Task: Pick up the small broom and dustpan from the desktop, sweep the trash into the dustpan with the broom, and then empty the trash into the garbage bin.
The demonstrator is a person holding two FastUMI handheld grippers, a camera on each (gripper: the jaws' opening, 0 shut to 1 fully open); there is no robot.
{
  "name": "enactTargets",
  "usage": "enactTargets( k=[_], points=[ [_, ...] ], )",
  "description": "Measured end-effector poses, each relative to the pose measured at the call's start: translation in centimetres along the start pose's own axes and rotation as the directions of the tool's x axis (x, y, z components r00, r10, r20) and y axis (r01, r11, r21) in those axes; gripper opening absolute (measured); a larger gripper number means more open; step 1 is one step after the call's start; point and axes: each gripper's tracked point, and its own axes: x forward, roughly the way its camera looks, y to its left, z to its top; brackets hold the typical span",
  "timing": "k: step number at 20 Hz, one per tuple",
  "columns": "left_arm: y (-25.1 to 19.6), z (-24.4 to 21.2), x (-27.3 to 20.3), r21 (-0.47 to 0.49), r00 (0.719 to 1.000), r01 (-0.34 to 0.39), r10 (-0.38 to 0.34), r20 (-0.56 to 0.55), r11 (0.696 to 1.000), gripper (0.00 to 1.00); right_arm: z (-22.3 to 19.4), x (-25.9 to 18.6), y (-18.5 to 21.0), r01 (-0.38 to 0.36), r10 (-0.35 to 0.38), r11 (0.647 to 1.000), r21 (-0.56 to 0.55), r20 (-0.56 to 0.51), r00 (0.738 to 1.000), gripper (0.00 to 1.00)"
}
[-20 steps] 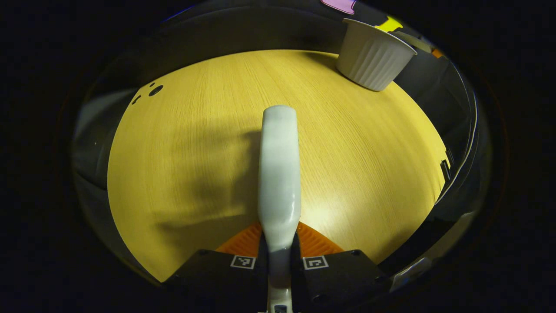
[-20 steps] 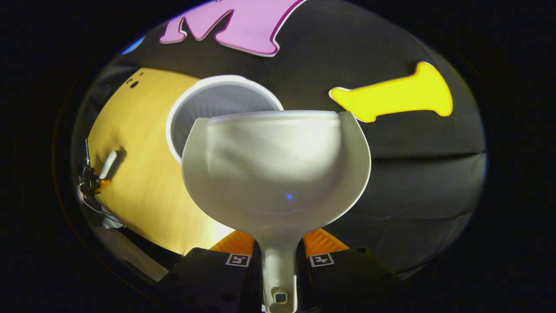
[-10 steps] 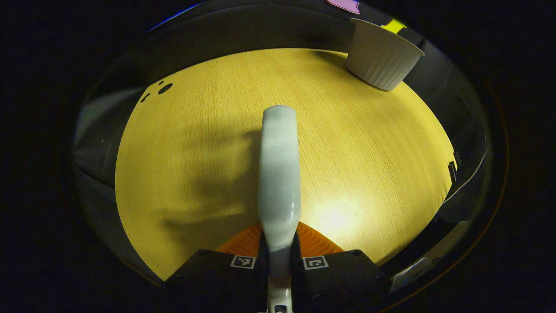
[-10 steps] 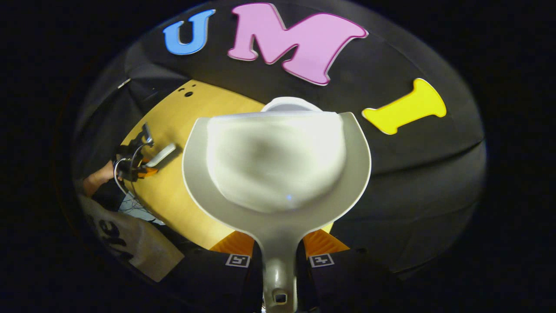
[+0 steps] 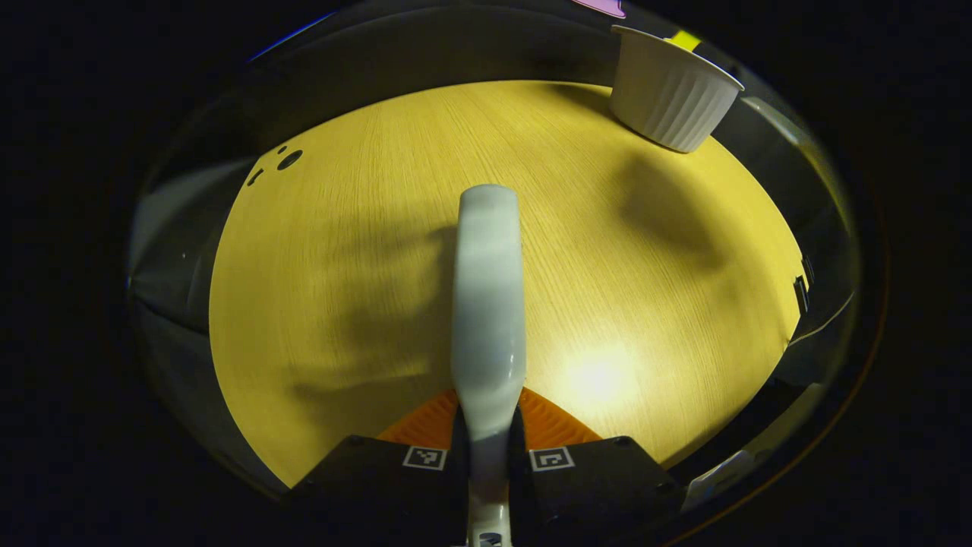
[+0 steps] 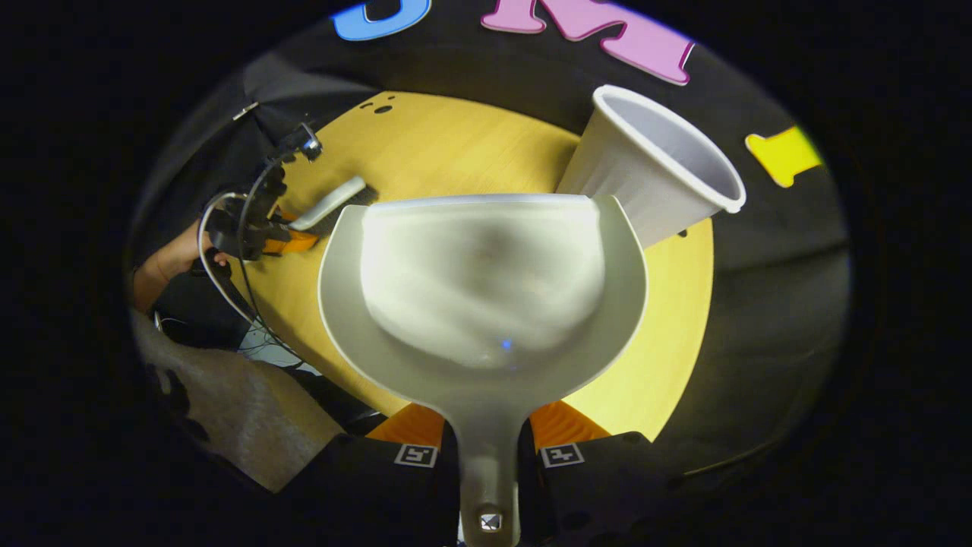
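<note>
Left hand-held gripper (image 5: pixel 488 456): black housing in two blocks, each bearing a small square black-and-white marker near the inner edge; ribbed finger pads (image 5: pixel 558 425). Right hand-held gripper (image 6: pixel 488 456): same black housing, same pair of square markers, ribbed pads. Far off in the right gripper view: black body, looping pale cable (image 6: pixel 220 281). Person: dark sleeve (image 6: pixel 186 308), light garment.

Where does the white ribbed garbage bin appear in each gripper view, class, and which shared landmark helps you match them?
Left gripper view: garbage bin at the upper right, on the far edge of the wooden desktop.
Right gripper view: garbage bin at the upper right, just behind the dustpan.
Shared landmark: the wooden desktop.
</note>
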Motion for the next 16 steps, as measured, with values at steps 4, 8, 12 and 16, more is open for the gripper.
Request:
enactTargets(
  k=[4, 8, 12, 16],
  points=[
    [0.1, 0.2, -0.1, 0.0, 1.0, -0.022, 0.022, -0.003, 1.0, 0.25, -1.0, 6.4, 2.3, -0.007, 0.007, 0.996, 0.083, 0.002, 1.0, 0.34],
    [0.1, 0.0, 0.1, -0.006, 0.999, -0.035, 0.035, -0.013, 0.999, 0.25, -1.3, 10.6, 2.9, 0.025, -0.025, 0.997, 0.079, -0.002, 1.0, 0.34],
    [0.2, -0.2, 0.2, -0.012, 0.999, -0.048, 0.048, -0.021, 0.999, 0.25, -1.1, 12.9, 3.7, 0.012, -0.011, 0.993, 0.12, -0.007, 1.0, 0.35],
    [0.4, -0.1, 0.1, 0.006, 0.998, -0.049, 0.049, -0.027, 0.999, 0.26, -1.4, 13.8, 4.1, 0.005, -0.002, 0.991, 0.134, -0.02, 1.0, 0.36]
  ],
)
